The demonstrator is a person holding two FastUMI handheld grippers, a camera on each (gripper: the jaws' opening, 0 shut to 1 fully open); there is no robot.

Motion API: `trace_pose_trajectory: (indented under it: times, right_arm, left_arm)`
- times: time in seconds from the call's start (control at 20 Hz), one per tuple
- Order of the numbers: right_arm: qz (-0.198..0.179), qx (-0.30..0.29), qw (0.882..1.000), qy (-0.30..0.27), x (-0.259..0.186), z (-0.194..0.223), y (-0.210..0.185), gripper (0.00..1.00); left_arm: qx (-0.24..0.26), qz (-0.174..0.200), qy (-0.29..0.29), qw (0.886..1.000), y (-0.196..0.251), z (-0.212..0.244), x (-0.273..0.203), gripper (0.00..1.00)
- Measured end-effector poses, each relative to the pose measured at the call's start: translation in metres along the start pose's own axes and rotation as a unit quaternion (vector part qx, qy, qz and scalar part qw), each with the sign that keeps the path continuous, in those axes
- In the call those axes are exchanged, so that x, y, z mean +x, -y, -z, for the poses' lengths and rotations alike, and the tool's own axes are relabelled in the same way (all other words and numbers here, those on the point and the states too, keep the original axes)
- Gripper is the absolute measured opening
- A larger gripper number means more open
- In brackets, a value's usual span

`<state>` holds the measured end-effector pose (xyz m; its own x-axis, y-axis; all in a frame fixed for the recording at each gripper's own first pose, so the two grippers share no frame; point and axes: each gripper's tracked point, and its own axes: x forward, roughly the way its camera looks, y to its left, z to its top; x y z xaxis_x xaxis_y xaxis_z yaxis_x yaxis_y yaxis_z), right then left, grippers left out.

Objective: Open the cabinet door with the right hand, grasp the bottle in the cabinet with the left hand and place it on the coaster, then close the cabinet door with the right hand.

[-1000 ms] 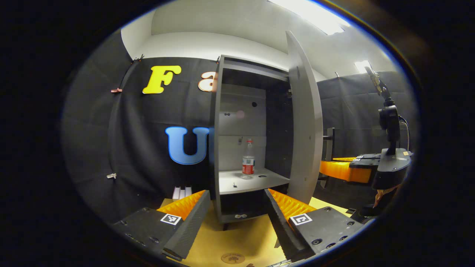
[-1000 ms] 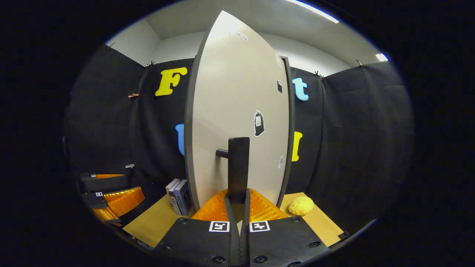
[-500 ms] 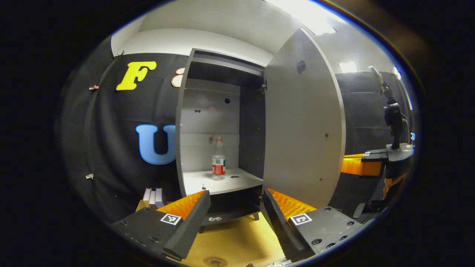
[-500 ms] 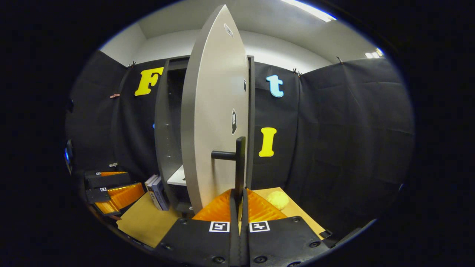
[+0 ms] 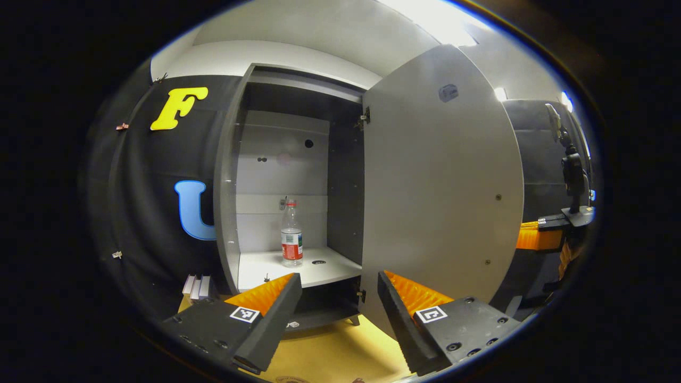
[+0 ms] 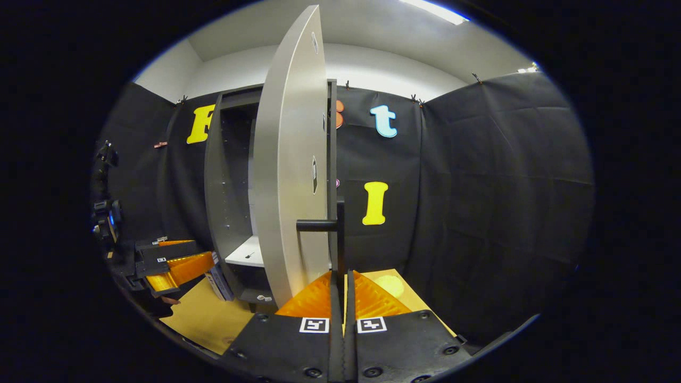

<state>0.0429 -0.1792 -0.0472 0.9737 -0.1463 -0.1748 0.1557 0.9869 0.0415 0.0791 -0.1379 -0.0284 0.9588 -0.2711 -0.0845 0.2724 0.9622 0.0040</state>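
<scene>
The grey cabinet [image 5: 229, 175] stands open, its door [image 5: 441, 186] swung out to the right. On the white shelf [image 5: 319, 271] inside stands a clear bottle [image 5: 291, 234] with a red label and cap, upright. My left gripper [image 5: 338, 298] is open, low in front of the shelf and well short of the bottle. In the right gripper view I see the door [image 6: 287, 175] nearly edge-on, and my right gripper [image 6: 340, 274] is shut on its black bar handle [image 6: 340, 234]. A sliver of the round coaster [image 5: 290, 379] shows on the tabletop below my left gripper.
The cabinet stands on a tan tabletop [image 6: 207, 319]. A few books [image 6: 218, 282] stand left of the cabinet's foot. A yellow round object [image 6: 391, 284] lies behind the door, to the right. My left gripper [image 6: 173, 259] shows far left in the right gripper view, and my right gripper [image 5: 532, 236] past the door's edge.
The door has swung much wider with my right gripper on the handle. The cabinet's inside and the bottle are now in fuller view of the left gripper, which has stayed open.
</scene>
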Motion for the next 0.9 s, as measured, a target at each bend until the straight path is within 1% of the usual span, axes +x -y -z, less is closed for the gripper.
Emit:
trace_pose_trajectory:
  times: [0.35, 0.65, 0.75, 0.8, 0.85, 0.9]
  right_arm:
    - [-0.037, 0.029, 0.999, 0.002, 0.007, 0.000, 0.036, 0.05]
    - [-0.071, 0.030, 0.997, -0.011, -0.003, 0.007, 0.044, 0.05]
    - [-0.071, 0.038, 0.997, -0.008, -0.016, 0.006, 0.048, 0.05]
    - [-0.067, 0.041, 0.997, -0.002, -0.024, 0.004, 0.051, 0.05]
    - [-0.055, 0.039, 0.998, 0.010, -0.030, -0.003, 0.061, 0.06]
    - [-0.041, 0.039, 0.998, 0.020, -0.033, -0.006, 0.074, 0.06]
  left_arm:
    - [-0.004, -0.010, -0.006, 1.000, 0.009, 0.000, 0.049, 0.91]
    - [0.000, -0.035, -0.011, 0.999, 0.000, 0.002, 0.078, 0.91]
    - [0.003, -0.041, -0.018, 0.999, -0.007, 0.006, 0.088, 0.91]
    - [0.007, -0.050, -0.020, 0.999, -0.014, 0.008, 0.093, 0.87]
    - [0.008, -0.060, -0.021, 0.998, -0.023, 0.010, 0.098, 0.87]
    - [0.008, -0.069, -0.024, 0.997, -0.034, 0.013, 0.105, 0.90]
